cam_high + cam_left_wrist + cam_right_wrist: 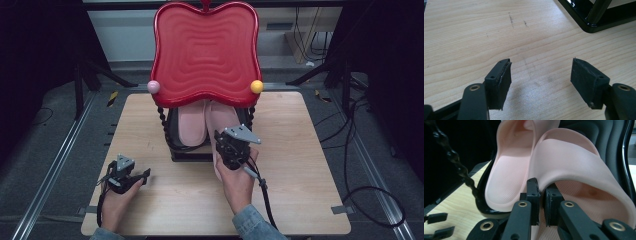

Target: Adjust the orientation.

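Right gripper (541,195) clamped on the edge of a pale pink rubber slide sandal (576,170), left gripper (540,75) idle over the light wooden table (295,150)

In the high view, a small black-framed shelf (187,150) with twisted black posts stands mid-table under a glossy red wavy-edged tray top (205,50) bearing a pink ball (153,86) and a yellow ball (256,86) at its front corners. Two pink sandals lie side by side on the lower tier; the right-hand one sticks out past the shelf's front towards the person. The right gripper's jaws are nearly closed, pinching the inner edge of that sandal's strap, with the second pink sandal (506,172) just beside it on the black tier. The left gripper sits near the table's front left, well apart from the shelf, jaws spread wide with nothing between them, bare wood beneath
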`<state>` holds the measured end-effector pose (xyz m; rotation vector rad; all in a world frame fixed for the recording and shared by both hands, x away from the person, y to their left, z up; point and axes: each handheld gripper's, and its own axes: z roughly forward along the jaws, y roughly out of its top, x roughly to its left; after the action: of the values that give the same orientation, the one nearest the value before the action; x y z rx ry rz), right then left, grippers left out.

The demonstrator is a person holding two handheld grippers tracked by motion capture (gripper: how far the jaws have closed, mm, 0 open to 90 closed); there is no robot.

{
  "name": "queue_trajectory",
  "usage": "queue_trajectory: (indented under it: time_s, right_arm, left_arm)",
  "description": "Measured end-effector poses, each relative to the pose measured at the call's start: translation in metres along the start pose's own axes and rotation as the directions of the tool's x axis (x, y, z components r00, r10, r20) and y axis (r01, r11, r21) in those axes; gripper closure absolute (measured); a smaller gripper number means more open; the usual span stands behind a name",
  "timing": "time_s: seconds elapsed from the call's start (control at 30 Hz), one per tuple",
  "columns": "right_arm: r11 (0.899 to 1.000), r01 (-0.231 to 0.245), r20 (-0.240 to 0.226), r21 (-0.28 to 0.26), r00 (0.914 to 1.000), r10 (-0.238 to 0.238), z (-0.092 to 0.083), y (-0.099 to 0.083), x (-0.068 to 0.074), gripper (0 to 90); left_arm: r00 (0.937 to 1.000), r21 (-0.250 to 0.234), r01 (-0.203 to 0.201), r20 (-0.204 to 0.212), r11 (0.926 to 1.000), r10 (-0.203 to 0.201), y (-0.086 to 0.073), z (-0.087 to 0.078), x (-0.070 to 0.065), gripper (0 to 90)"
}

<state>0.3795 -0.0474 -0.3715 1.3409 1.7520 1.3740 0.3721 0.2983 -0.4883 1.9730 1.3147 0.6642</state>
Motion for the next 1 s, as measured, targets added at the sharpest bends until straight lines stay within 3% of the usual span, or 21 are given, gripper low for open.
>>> queue_trajectory:
  time_s: [0.3, 0.63, 0.83, 1.0]
  right_arm:
    - [1.000, 0.003, 0.068, -0.004, 0.9977, -0.002, 0.022, 0.005, 0.007, 82.3]
    - [1.000, 0.029, 0.097, 0.003, 0.9949, -0.029, 0.046, 0.015, 0.010, 80.2]
    - [0.998, 0.055, 0.075, 0.039, 0.9955, -0.058, 0.054, 0.014, 0.010, 77.2]
    - [0.997, 0.039, 0.043, 0.068, 0.9982, -0.042, 0.055, 0.015, 0.007, 68.5]
  left_arm:
    - [1.0000, -0.001, 0.000, 0.004, 1.0000, 0.000, 0.000, 0.000, -0.001, 32.3]
    - [1.0000, -0.004, -0.001, 0.007, 1.0000, 0.001, 0.001, 0.000, -0.001, 32.4]
    - [1.0000, -0.003, -0.003, 0.009, 1.0000, 0.003, 0.001, 0.000, -0.002, 32.4]
    - [0.9999, -0.003, -0.004, 0.009, 1.0000, 0.004, 0.001, 0.000, -0.002, 32.4]
